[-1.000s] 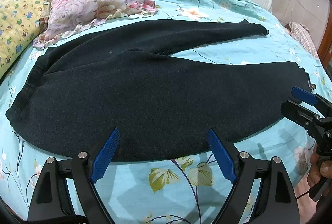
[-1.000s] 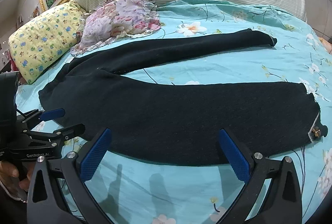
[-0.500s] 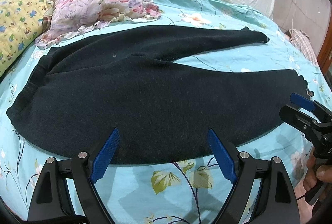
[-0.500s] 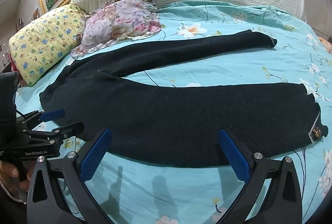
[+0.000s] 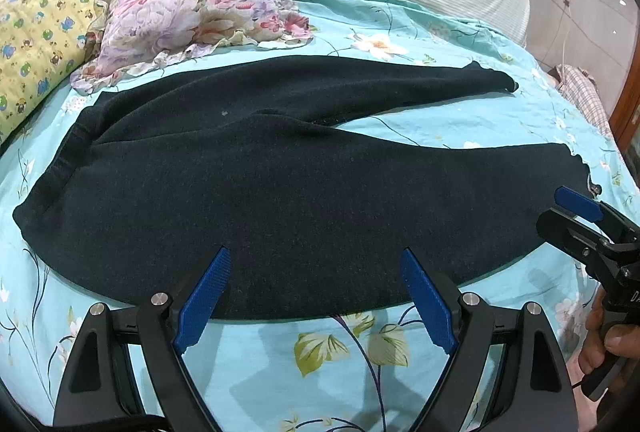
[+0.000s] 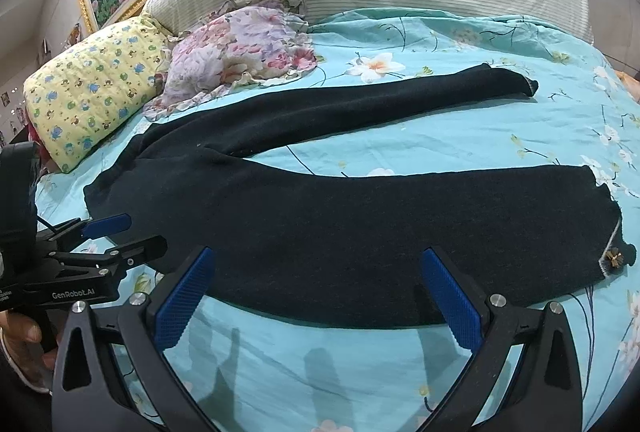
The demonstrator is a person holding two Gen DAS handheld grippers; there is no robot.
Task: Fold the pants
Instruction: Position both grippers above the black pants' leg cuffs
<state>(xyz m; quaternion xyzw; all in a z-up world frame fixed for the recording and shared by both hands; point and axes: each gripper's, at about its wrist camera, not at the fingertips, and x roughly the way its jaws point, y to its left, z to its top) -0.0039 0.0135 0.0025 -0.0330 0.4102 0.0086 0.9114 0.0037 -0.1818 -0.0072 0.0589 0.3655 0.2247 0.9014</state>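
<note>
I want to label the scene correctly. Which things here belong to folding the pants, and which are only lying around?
Job: black pants, left gripper, right gripper, both open.

Lying about: yellow pillow, floral pillow, teal bedsheet.

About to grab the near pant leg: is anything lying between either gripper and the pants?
Nothing visible. Only bare bedsheet lies between the open left gripper and the pants, and likewise before the open right gripper. The pillows sit beyond the pants.
</note>
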